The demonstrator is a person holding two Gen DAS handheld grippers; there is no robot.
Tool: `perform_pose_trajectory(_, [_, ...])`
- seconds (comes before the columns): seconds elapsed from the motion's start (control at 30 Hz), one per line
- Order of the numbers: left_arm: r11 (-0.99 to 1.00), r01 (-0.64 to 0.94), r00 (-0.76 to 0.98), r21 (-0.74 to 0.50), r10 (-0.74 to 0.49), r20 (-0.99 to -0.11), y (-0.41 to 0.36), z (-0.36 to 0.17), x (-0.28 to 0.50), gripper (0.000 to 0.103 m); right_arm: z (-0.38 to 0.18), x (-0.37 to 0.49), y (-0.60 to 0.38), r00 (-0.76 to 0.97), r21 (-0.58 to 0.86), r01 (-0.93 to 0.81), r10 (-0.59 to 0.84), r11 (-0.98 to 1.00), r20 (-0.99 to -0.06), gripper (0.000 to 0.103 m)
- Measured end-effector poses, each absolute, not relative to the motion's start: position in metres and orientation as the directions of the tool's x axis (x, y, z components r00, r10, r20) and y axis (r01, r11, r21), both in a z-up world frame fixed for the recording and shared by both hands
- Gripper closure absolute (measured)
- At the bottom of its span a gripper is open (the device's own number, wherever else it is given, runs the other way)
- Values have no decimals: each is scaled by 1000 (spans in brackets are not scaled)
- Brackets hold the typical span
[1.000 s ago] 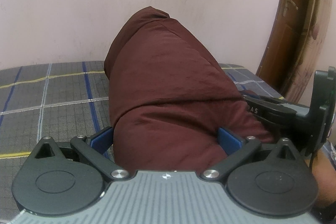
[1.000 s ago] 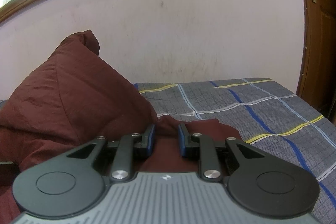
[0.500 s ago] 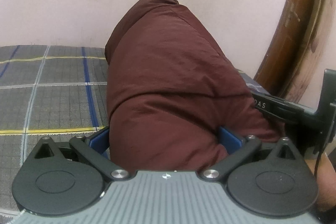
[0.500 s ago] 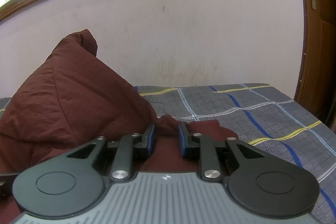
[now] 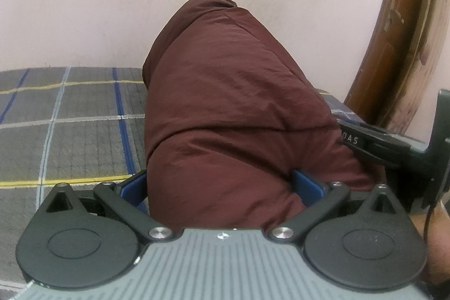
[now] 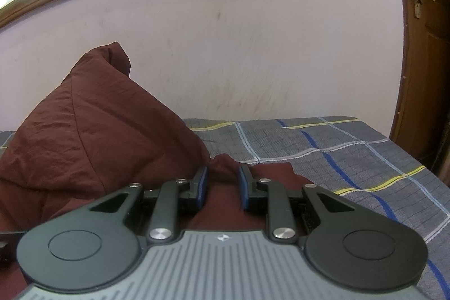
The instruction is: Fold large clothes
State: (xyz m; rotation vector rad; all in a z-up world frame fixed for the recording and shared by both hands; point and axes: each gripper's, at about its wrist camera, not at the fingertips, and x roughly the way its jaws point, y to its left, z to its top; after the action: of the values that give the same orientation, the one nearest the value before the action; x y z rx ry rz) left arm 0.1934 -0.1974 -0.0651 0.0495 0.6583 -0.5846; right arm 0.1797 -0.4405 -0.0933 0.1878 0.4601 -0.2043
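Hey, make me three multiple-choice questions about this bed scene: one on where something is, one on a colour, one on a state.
1. Where does the garment lie?
A. on the checked bedsheet
B. on a chair
C. hung on the door

2. What colour is the garment?
A. white
B. maroon
C. green

3. How do the left gripper fingers stand?
A. pinched together on nothing
B. spread wide around bunched cloth
C. out of view

Answers: 1 A, cloth rests on the grey plaid sheet; 2 B, dark reddish brown in both views; 3 B, blue pads flank the bundle.
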Motion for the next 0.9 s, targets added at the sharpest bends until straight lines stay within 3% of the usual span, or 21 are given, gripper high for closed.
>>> perform_pose_trajectory(0.1, [840, 528, 639, -120, -486, -596, -198, -63, 193, 0, -84, 176, -447, 876, 150, 227, -134, 962, -464, 72])
perform_pose_trajectory(0.17, [841, 529, 639, -112, -482, -599, -199, -62, 193, 0, -71, 170, -454, 871, 160, 212, -112, 964, -478, 46])
perform_pose_trajectory(0.2, [842, 529, 641, -108, -480, -599, -199, -62, 193, 0, -63, 163, -459, 875, 160, 209, -112, 965, -470, 10])
perform_pose_trajectory(0.23, [842, 530, 643, -104, -479, -598, -199, -61, 193, 0, -56, 155, -464, 882, 168, 211, -113, 963, -457, 0])
perform_pose_trajectory(0.4, [840, 532, 642, -105, -481, -596, -199, -60, 193, 0, -40, 95, -520, 878, 341, 207, -20, 917, -478, 0])
perform_pose_trajectory(0.57, [840, 532, 645, -102, -481, -594, -199, -59, 193, 0, -75, 65, -559, 800, 564, 174, 218, 807, -559, 0])
perform_pose_trajectory(0.67, [839, 535, 646, -98, -481, -593, -200, -58, 192, 0, -98, 66, -557, 775, 595, 174, 264, 785, -575, 0])
perform_pose_trajectory(0.9, [831, 538, 615, -142, -502, -608, -194, -54, 201, 0, -125, 107, -543, 768, 702, 94, 398, 706, -503, 0])
